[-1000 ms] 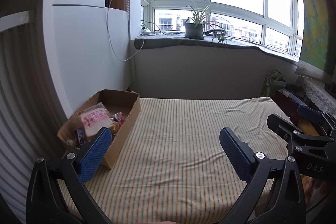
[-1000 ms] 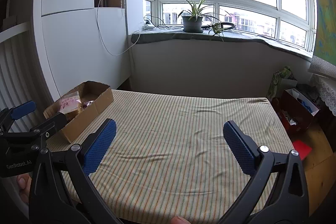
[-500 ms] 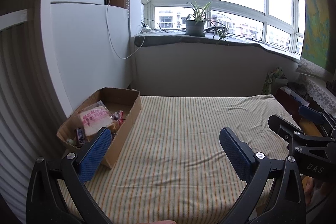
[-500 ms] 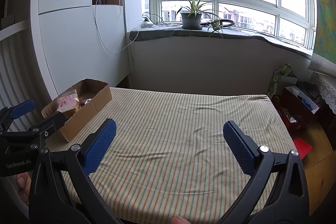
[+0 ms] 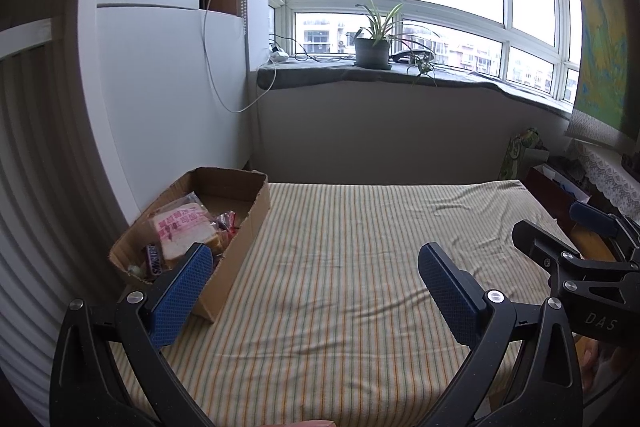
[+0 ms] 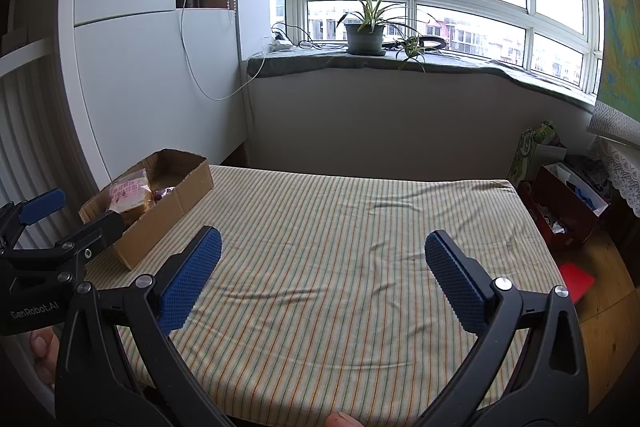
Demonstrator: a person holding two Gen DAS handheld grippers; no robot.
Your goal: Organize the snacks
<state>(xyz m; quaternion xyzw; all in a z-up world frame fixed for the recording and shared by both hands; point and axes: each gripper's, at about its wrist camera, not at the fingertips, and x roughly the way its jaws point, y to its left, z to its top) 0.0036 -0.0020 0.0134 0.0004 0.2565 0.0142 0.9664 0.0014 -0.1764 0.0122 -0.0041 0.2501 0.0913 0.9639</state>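
i see both tongs, left tongs [image 5: 314,287] and right tongs [image 6: 322,279], spread and empty; snacks sit in the brown cardboard box [image 5: 244,227], striped bed [image 5: 360,267] bare, so little seems left.

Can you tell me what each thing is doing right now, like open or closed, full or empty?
Left hand-held gripper: open, empty.
Right hand-held gripper: open, empty.
Brown cardboard box: open, holding snacks.
Pink-printed bread packet: lying in box.
Striped bedsheet: wrinkled.

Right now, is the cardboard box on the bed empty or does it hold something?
Not empty. The cardboard box holds a bread packet, a Snickers bar and other wrappers near its front end; the far end looks bare.
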